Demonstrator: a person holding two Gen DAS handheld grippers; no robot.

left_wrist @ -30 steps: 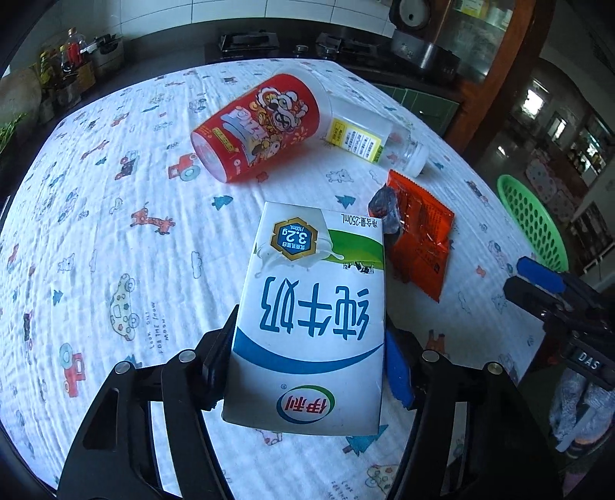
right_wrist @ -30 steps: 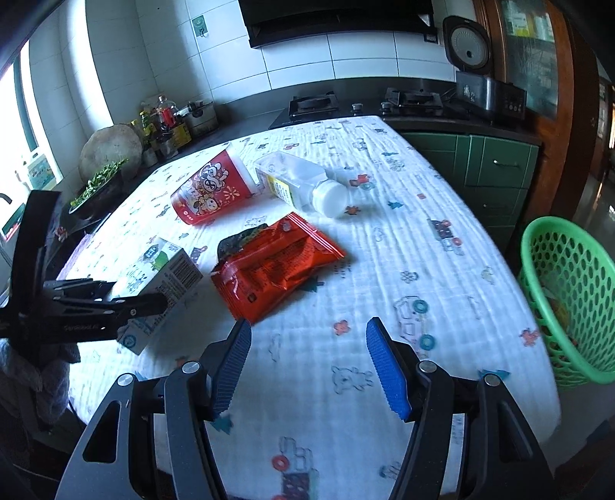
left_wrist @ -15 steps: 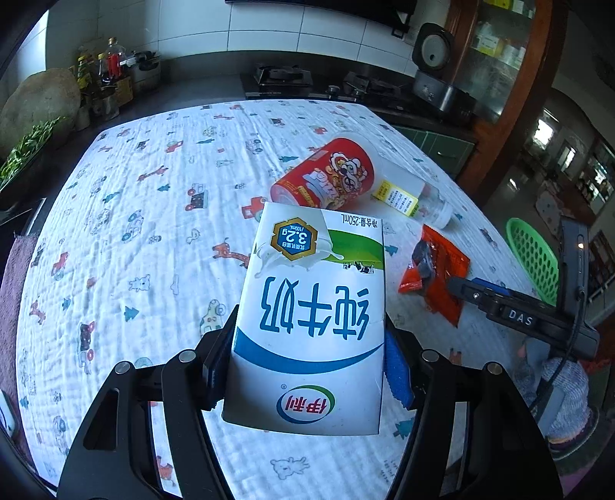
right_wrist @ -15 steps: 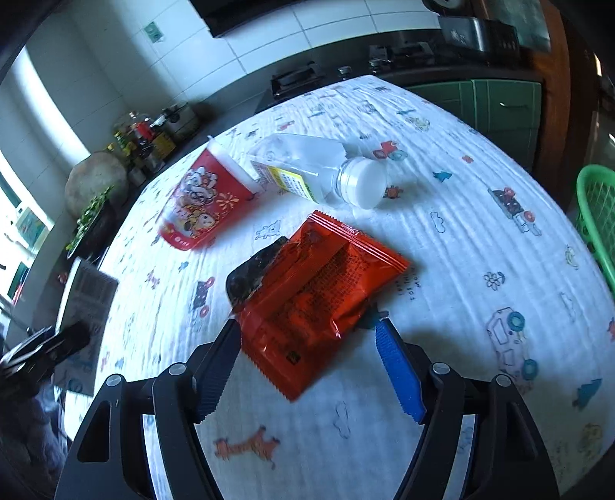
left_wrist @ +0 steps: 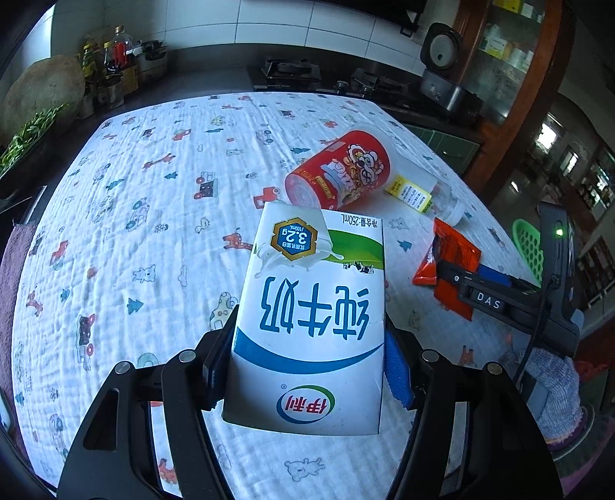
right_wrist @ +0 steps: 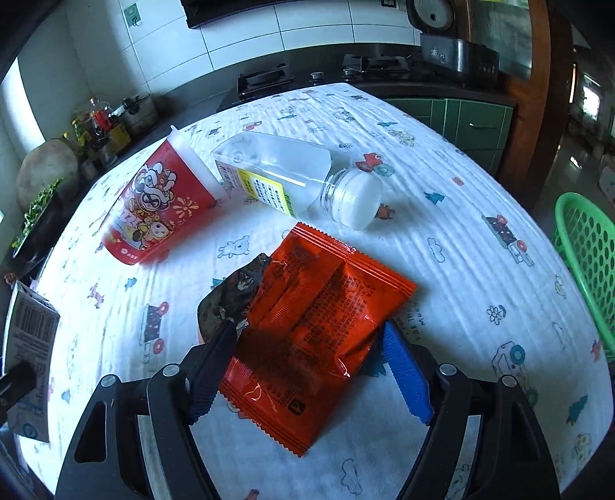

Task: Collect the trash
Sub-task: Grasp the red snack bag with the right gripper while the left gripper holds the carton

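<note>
My left gripper is shut on a white, blue and green milk carton and holds it above the table. My right gripper is open, its fingers on either side of an orange-red snack wrapper lying flat on the cloth. A small dark wrapper lies against its left side. A red paper cup and a clear plastic bottle lie on their sides beyond. The right gripper also shows in the left wrist view, over the wrapper.
The table wears a white cloth with cartoon prints. A green plastic basket stands off the table's right edge. A stove and rice cooker are on the counter behind, with jars and vegetables at the far left.
My left gripper has lifted the milk carton up and back from the table. My right gripper has moved forward and down until its open fingers straddle the orange-red wrapper.
</note>
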